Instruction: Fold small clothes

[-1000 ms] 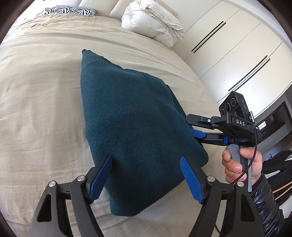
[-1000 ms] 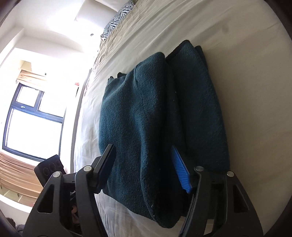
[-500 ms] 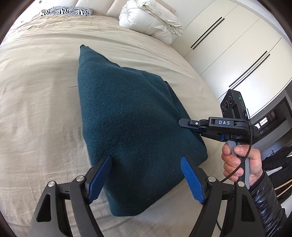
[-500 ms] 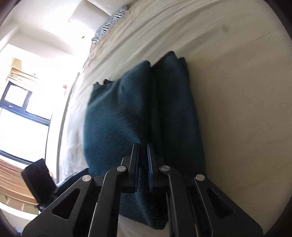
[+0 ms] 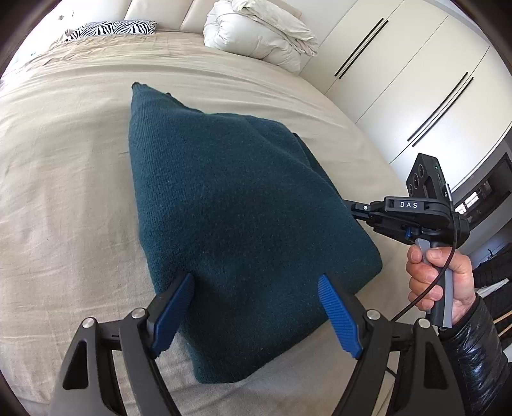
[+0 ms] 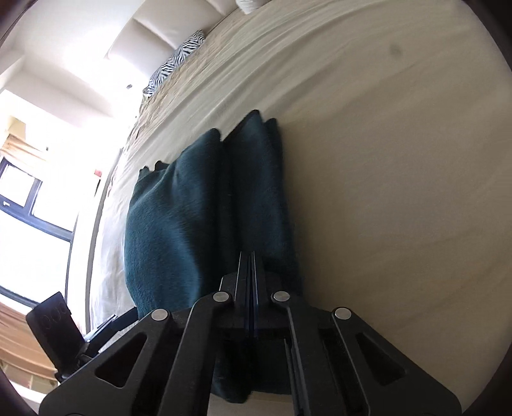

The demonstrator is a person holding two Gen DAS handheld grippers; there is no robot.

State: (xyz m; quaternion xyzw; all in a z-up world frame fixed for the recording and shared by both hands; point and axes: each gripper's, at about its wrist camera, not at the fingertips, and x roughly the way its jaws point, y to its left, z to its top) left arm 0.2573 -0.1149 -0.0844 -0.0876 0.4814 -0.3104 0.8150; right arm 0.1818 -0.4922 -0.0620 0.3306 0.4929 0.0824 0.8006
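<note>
A dark teal fleece garment (image 5: 240,208), folded into a thick stack, lies on the beige bed (image 5: 64,166). My left gripper (image 5: 256,284) hovers open over its near end, blue pads (image 5: 174,307) spread wide and touching nothing. My right gripper (image 5: 355,209), held by a hand in a black sleeve, sits at the garment's right edge. In the right wrist view its jaws (image 6: 250,256) are pressed flat together over the folded layers (image 6: 179,224), with no cloth seen between them.
A white bundled duvet (image 5: 259,35) and a zebra pillow (image 5: 115,27) lie at the head of the bed. White wardrobe doors (image 5: 416,80) stand to the right. A bright window (image 6: 25,208) is beyond the bed's far side.
The right gripper's jaws went from wide apart around the garment's edge to fully together, and it drew back to the right. The left gripper stays put.
</note>
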